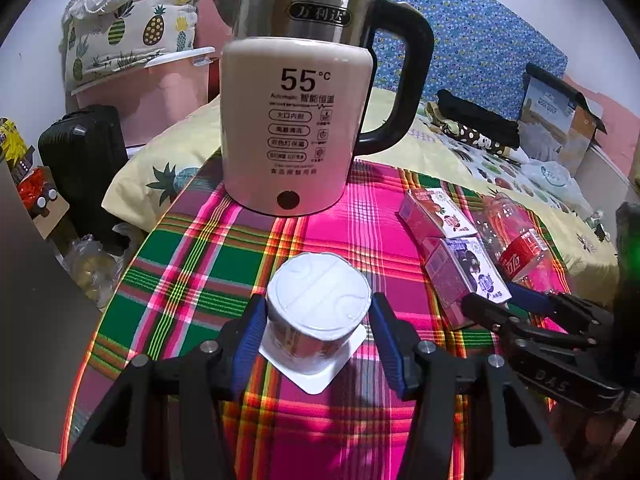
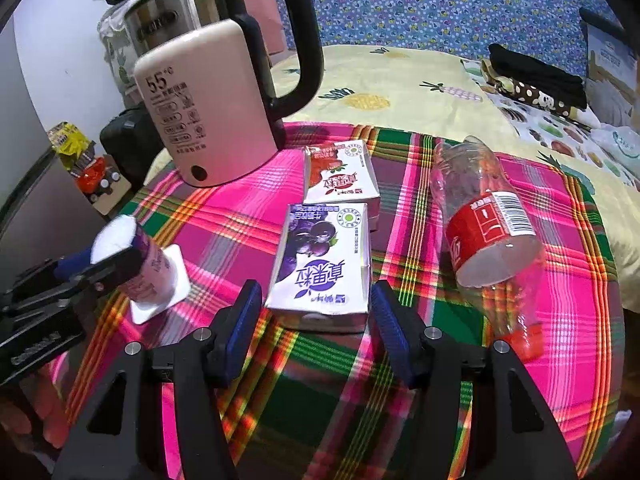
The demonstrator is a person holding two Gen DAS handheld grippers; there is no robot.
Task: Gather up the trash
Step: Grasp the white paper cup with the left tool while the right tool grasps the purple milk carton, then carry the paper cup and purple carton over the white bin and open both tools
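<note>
An upside-down white yogurt cup [image 1: 318, 312] stands on the plaid tablecloth [image 1: 192, 264]. My left gripper [image 1: 318, 320] is open with its blue pads on either side of the cup, close to it. The cup [image 2: 140, 264] also shows in the right wrist view. My right gripper [image 2: 316, 316] is open around the near end of a purple milk carton [image 2: 320, 260]. A red strawberry carton [image 2: 340, 172] lies behind it. An empty cola bottle [image 2: 484, 228] lies on its side to the right.
A large pink and steel kettle [image 1: 296, 120] stands at the back of the round table. Behind is a bed with a pineapple sheet [image 2: 400, 92], folded clothes [image 2: 536, 76] and a box [image 1: 560, 120]. A black suitcase [image 1: 84, 152] stands at the left.
</note>
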